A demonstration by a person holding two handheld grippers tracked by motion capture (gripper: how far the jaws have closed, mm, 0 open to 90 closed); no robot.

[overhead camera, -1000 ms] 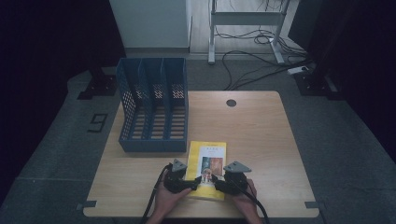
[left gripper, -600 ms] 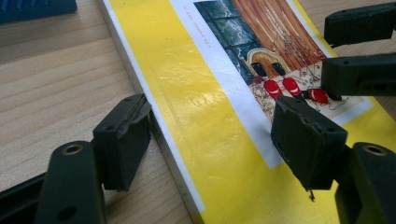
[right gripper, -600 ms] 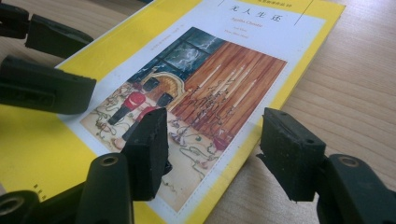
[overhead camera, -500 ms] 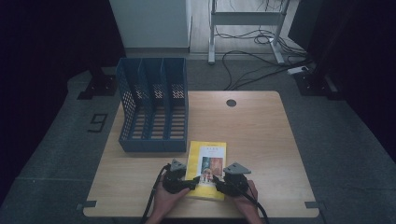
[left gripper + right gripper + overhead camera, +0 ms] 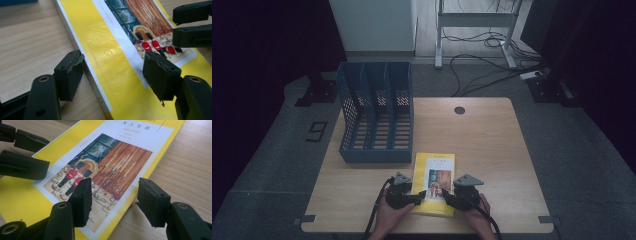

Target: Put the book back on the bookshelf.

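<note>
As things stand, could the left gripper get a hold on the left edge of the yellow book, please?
Probably yes. The left gripper is open and straddles that edge of the book, one jaw on the bare table beside it, the other over the cover. Nothing lies between them.

High view: above the near table [image 5: 492,135] edge, facing forward and down, far off.
Gripper views: low, close, facing each other.
Shared: the yellow book [image 5: 434,175] [image 5: 110,62] [image 5: 82,150].
</note>
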